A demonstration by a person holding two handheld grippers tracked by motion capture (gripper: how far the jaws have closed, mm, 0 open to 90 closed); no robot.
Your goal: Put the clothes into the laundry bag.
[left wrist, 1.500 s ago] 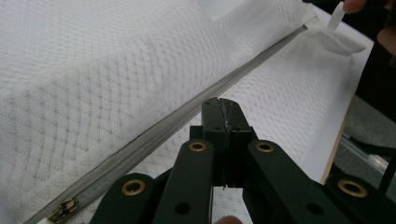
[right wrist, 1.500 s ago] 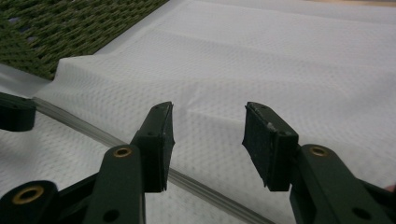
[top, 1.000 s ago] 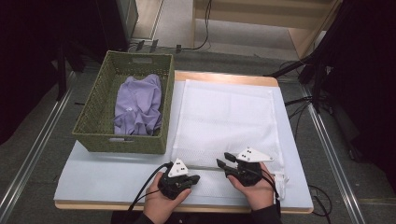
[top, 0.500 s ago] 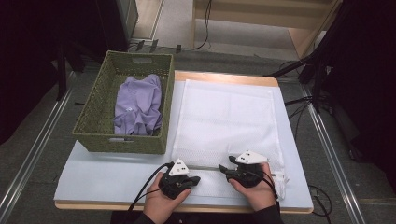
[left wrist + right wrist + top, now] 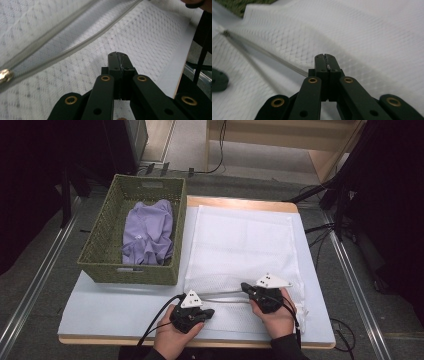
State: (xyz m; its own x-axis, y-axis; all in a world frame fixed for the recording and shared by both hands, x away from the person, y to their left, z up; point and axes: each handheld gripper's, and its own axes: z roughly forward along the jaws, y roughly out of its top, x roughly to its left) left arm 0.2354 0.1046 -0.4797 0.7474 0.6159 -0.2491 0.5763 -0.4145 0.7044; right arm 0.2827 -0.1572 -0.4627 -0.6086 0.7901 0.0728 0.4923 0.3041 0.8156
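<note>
Pale tabletop (image 5: 115, 307) carried a green woven basket (image 5: 100, 255) at far left, holding a lilac garment (image 5: 147, 237), and beside it on the right a flat white mesh laundry bag (image 5: 240, 245). From the high view, both grippers rested on the bag's near edge along its zipper (image 5: 225, 296): the left gripper (image 5: 210, 312) and the right gripper (image 5: 245, 287), each in a hand.

In the left gripper view, the left gripper (image 5: 119, 55) had its jaws pressed together, apparently pinning mesh just below the partly opened zipper (image 5: 72, 42), whose metal slider (image 5: 5, 75) sat at far left.

In the right gripper view, the right gripper (image 5: 326, 57) had just been closing and now stood shut, a small metallic bit, probably zipper hardware, caught between its jaws.

Opening the bag well would likely mean the left keeping the fabric taut while the right draws steadily along the track. What the right gripper pinched was too small to identify, and the bag's contents, if any, were hidden.
</note>
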